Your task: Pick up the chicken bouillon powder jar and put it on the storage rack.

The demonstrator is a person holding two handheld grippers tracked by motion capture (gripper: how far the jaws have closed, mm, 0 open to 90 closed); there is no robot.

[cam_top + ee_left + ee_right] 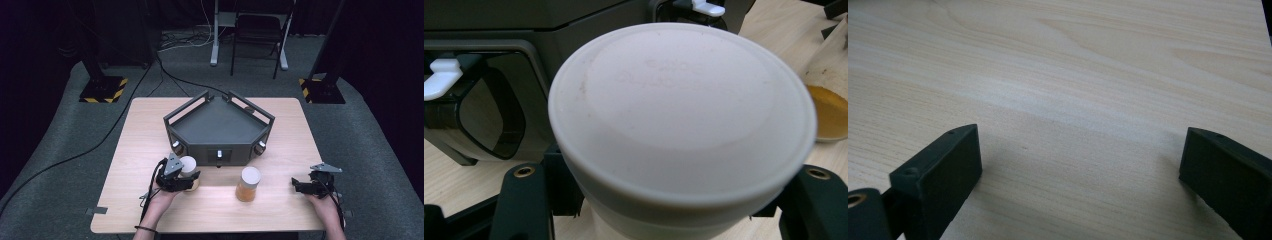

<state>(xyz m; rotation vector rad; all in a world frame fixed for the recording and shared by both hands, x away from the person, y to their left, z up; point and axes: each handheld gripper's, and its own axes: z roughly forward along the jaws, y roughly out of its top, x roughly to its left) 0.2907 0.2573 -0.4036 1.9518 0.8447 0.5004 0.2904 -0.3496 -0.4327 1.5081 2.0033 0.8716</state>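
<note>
- While our left gripper (192, 178) stands clamped on the white-lidded jar (681, 120), upright beside the dark tray (218, 125), we lift straight up.
- Our right gripper (1078, 170) rests far right, jaws apart and holding nothing.

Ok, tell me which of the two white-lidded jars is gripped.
The left jar, clamped by the left gripper; the other jar stands free mid-table.

Left gripper (186, 176) sits low at the table's near left, jaws clamped tight, forearm reaching in from below. Right gripper (300, 186) rests near the right edge, jaws spread wide, pointing leftward.
</note>
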